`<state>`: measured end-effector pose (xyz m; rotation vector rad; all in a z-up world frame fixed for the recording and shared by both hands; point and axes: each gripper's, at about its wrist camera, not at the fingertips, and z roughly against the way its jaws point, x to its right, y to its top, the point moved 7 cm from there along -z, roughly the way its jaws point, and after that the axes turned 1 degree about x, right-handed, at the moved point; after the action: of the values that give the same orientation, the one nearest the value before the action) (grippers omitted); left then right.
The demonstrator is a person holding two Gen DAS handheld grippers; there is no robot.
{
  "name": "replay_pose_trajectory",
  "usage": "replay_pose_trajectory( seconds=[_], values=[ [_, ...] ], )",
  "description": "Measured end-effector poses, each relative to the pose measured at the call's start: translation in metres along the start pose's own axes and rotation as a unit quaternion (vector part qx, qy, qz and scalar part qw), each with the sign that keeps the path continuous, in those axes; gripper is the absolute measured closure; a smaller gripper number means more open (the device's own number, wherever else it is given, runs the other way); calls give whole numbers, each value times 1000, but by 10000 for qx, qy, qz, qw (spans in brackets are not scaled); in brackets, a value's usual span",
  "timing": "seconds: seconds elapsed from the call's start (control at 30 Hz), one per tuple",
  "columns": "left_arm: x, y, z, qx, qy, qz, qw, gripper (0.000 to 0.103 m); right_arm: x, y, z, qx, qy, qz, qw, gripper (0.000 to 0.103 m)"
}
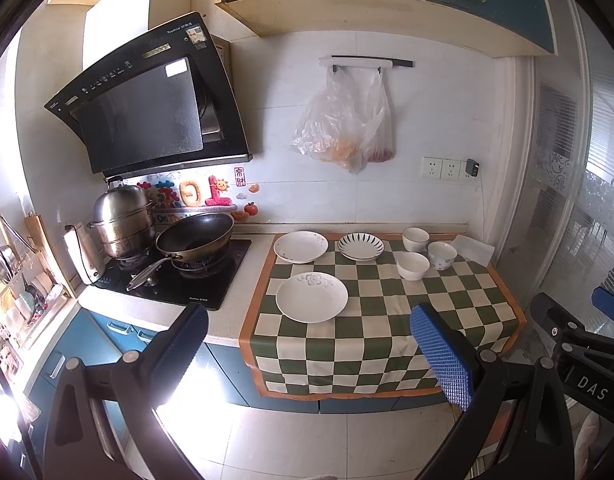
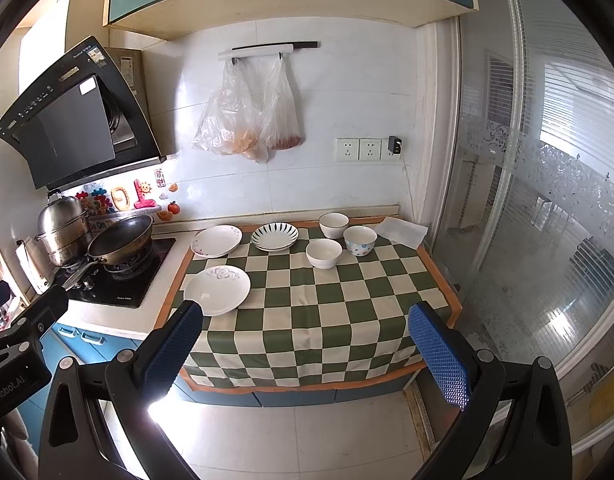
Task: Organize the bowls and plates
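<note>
Currently left tongs [image 1: 311,344] and right tongs [image 2: 307,340] both gape wide, empty, hovering off the desk [image 2: 107,314] front edge. On the checkered cloth [image 2: 331,300]: flower plate [image 2: 217,290] nearest, front-left; pink-sprig plate [image 2: 216,241] and striped plate [image 2: 275,236] along the back; three bowls clustered back-right — white [image 2: 324,253], rimmed [image 2: 333,225], spotted [image 2: 359,240].

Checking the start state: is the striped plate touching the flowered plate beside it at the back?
Apart. The right wrist view shows checkered cloth between the striped plate and the flowered plate.
</note>
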<state>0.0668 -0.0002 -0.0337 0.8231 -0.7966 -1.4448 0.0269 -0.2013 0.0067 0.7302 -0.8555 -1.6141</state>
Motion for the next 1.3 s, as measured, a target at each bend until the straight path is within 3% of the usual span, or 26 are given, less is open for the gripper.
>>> replay_pose_trajectory(
  seconds=[0.3,0.6,0.7,0.8,0.93,1.17,1.3],
  values=[
    [-11,13,-8,-29,-56,-23,10000,0,-5,0,-2,-43,-39,-106,9999,0],
    [-63,16,-93,-167,273,177,9993,0,-35,4,-60,-187,-58,-452,9988,0],
    [-83,7,-144,-556,393,335,9971,0,-49,1,-105,-475,250,-511,9972,0],
    [-101,-10,-205,-1184,266,537,9912,0,-61,-12,-173,-1160,663,-684,9887,0],
    [-116,-38,-290,-1937,274,727,9780,0,-70,-33,-266,-1903,1001,-937,9721,0],
    [-119,-61,-421,-2725,414,690,9588,6,-90,-59,-446,-2886,1381,-1020,9419,1],
    [-113,-75,-495,-3292,407,642,9412,6,-107,-70,-531,-3349,1436,-818,9277,2]
  ],
)
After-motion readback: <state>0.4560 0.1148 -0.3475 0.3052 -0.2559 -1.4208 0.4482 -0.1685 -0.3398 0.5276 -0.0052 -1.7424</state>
